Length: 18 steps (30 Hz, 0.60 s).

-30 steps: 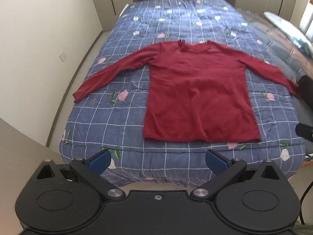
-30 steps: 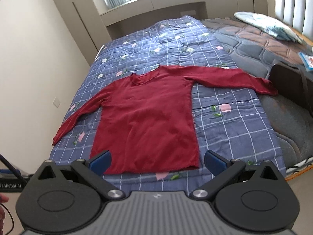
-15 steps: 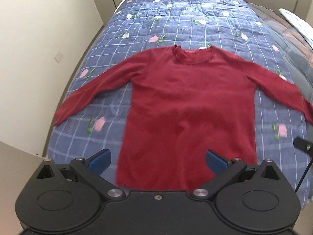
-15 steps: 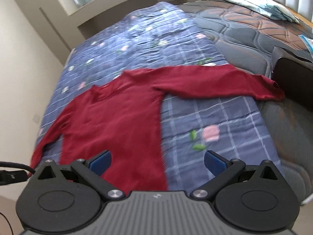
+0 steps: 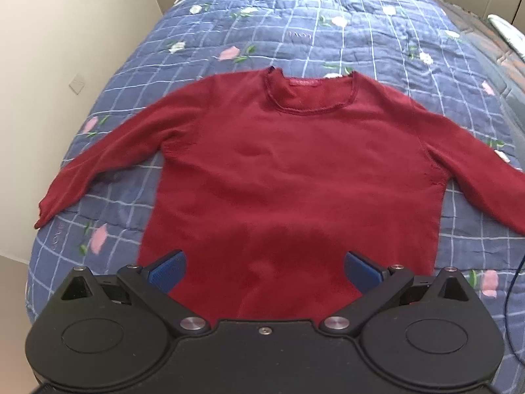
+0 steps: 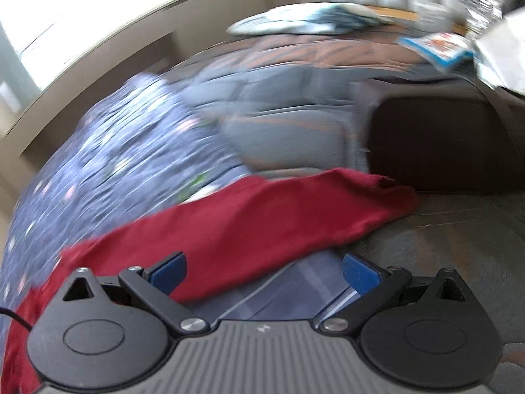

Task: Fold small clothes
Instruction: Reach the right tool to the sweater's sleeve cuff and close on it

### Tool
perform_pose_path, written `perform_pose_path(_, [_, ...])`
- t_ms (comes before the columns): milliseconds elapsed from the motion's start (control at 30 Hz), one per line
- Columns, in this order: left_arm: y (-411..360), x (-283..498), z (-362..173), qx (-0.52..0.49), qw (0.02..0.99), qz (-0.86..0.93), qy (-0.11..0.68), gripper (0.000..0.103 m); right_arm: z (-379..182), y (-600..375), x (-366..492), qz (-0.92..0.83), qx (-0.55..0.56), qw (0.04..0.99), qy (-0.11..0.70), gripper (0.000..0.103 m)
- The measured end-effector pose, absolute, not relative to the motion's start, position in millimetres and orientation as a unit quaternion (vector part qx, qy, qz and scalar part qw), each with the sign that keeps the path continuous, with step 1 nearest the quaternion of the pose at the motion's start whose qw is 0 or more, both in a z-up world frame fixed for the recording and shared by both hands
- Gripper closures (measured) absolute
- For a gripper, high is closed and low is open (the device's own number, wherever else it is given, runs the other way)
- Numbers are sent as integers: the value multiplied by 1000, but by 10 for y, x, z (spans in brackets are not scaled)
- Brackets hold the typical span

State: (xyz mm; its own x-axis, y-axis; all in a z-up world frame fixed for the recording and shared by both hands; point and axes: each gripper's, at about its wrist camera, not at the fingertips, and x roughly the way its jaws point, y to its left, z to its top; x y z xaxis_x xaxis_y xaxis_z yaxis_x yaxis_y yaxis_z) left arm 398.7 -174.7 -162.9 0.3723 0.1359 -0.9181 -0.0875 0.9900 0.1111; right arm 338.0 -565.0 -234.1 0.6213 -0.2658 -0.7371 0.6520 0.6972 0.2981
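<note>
1. Left gripper [image 5: 264, 264]: fingers [image 5: 167, 267] spread wide, pinching nothing, poised low over the lower body of the red sweater [image 5: 295, 170], at bottom centre of the left wrist frame.
2. Right gripper [image 6: 262, 267]: fingers [image 6: 361, 274] likewise spread and empty, straddling the lower edge of the right sleeve [image 6: 262, 216], which runs from lower left up to right of centre in the right wrist frame.
3. Changed over the last second: left view pushed in from beyond the foot of the bed to right above the hem, sweater now filling the frame; right view swung away from the torso and out along the sleeve, heavy motion blur there.
4. Sweater itself unmoved: flat, front up, neckline [image 5: 310, 93] toward the top of the frame, left sleeve [image 5: 108, 161] stretched toward the left edge, all on the blue checked quilt [image 5: 295, 26].
5. Sleeve cuff [image 6: 390, 193] lying off the quilt's edge on the grey mattress [image 6: 459, 229], just beside a dark box [image 6: 439, 144] at right of frame.
6. Meaning for the task, as a judgement: approach nearly over, no fold made yet; likely first move a pinch on the right sleeve to bring it across the body, left gripper placed to pin or lift the hem.
7. Risk: blur hiding the exact height of the fingers above the cloth; contact not determinable.
</note>
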Motion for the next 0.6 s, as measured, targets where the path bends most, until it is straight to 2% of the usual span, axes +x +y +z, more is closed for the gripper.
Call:
perform_pose_path(133, [-1893,4137,-1837,23,825,61,562,1,-2587,-5974,3292,-321,272,840,341,0])
perform_pose_path(333, [-2144,4299,-2081,26,817,46,574,1,-2867,-6392,3078,-353,314,823,316,1])
perform_pose_path(500, [-2324,4386,-2153,34,815,34,577,1,-3021,-6555,3075,-366,311,815,324,21])
perform_pose_path(600, [-2392,4435,-2173,39,812,33,581,1,-3091,-6620,3114,-368,324,810,320,28])
